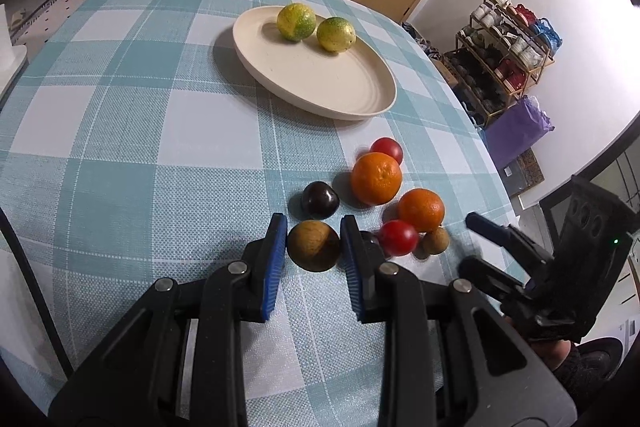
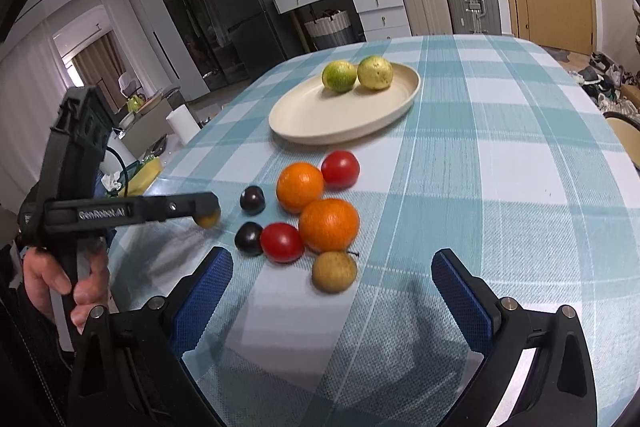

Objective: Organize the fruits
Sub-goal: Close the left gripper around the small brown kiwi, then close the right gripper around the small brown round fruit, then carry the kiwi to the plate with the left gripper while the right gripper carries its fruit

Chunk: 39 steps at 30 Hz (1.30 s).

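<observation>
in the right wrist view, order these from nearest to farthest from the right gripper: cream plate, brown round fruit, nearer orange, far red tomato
1. brown round fruit, just ahead of the open jaws of the right gripper
2. nearer orange, right behind it
3. far red tomato, toward the plate
4. cream plate, farthest, holding two green-yellow fruits

Cream plate (image 1: pixel 360 107); teal-white checked tablecloth (image 1: pixel 120 147); orange tangerines (image 1: pixel 376 178).

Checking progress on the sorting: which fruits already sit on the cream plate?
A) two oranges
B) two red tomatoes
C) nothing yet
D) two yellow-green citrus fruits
D: two yellow-green citrus fruits lie on the cream plate; the oranges and red ones are on the tablecloth.
</observation>
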Each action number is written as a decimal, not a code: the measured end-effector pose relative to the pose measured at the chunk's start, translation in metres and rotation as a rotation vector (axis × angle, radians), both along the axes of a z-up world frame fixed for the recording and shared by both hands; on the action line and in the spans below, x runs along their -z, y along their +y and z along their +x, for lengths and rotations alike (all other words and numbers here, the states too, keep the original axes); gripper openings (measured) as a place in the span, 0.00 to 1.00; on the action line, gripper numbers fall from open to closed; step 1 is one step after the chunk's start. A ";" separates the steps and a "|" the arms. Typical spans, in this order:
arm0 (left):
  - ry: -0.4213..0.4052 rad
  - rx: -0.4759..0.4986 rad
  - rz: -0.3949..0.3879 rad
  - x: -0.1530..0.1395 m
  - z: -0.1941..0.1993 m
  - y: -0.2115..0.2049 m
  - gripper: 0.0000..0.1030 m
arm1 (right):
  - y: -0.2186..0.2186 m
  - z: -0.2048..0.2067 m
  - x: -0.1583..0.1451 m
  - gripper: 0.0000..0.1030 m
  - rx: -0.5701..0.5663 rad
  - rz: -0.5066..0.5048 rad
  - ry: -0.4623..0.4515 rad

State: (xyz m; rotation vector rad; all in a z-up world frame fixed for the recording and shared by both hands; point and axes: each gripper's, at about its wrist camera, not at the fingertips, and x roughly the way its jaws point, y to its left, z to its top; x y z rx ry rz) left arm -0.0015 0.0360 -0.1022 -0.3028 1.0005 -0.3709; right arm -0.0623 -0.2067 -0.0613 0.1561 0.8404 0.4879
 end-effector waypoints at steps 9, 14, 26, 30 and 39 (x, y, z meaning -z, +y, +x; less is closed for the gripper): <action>0.006 -0.007 -0.001 -0.002 0.000 0.003 0.24 | 0.006 0.003 0.009 0.66 -0.020 -0.009 0.031; 0.004 -0.006 0.000 -0.002 0.000 0.003 0.24 | 0.009 0.005 0.014 0.45 -0.019 -0.032 0.052; -0.006 -0.013 0.003 -0.005 0.002 0.005 0.24 | 0.000 0.000 0.009 0.27 -0.023 0.029 0.034; -0.009 -0.016 0.002 -0.007 0.006 0.006 0.24 | -0.005 -0.002 0.001 0.27 -0.013 0.057 0.005; -0.017 -0.018 -0.002 -0.015 0.023 0.008 0.24 | -0.022 0.007 -0.017 0.27 0.024 0.133 -0.045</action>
